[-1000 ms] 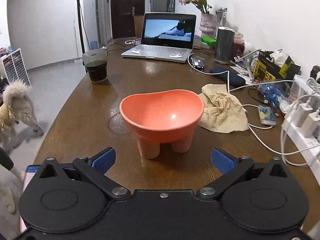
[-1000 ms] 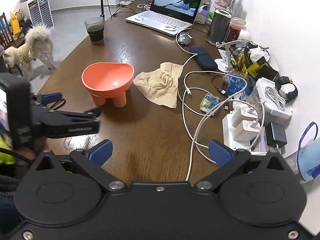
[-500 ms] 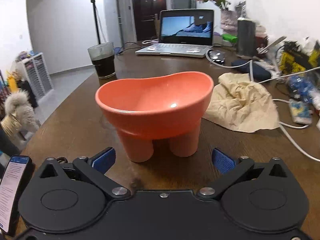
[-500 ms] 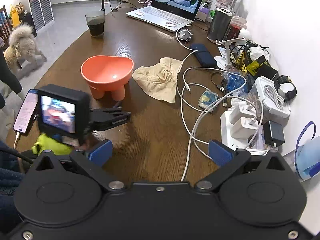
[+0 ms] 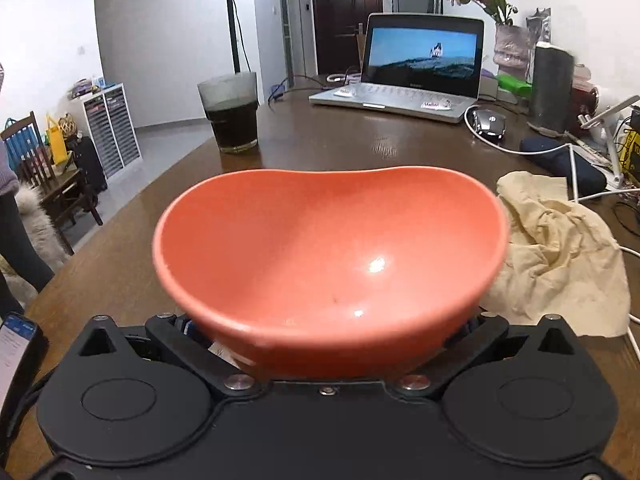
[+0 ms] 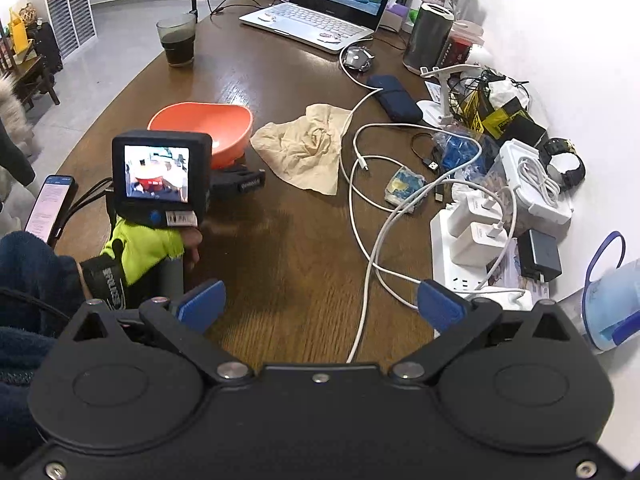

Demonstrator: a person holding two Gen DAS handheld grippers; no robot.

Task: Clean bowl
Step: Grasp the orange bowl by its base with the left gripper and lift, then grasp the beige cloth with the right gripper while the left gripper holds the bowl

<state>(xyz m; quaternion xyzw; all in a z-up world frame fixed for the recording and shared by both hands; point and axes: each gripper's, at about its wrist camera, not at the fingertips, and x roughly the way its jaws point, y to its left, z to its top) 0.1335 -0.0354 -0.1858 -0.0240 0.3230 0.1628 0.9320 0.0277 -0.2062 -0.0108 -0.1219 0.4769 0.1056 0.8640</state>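
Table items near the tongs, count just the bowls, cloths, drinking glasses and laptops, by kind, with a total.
Bowls: 1, orange bowl
Cloths: 1, beige cloth
Glasses: 1, glass of dark drink
Laptops: 1, open laptop
Total: 4

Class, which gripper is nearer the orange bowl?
Left. The left gripper sits at the orange bowl, fingers either side of its base; the right gripper hangs well back, open over bare table.

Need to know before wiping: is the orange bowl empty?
Nearly empty: the bowl shows bare glossy orange inside, only one tiny dark speck near the bottom.
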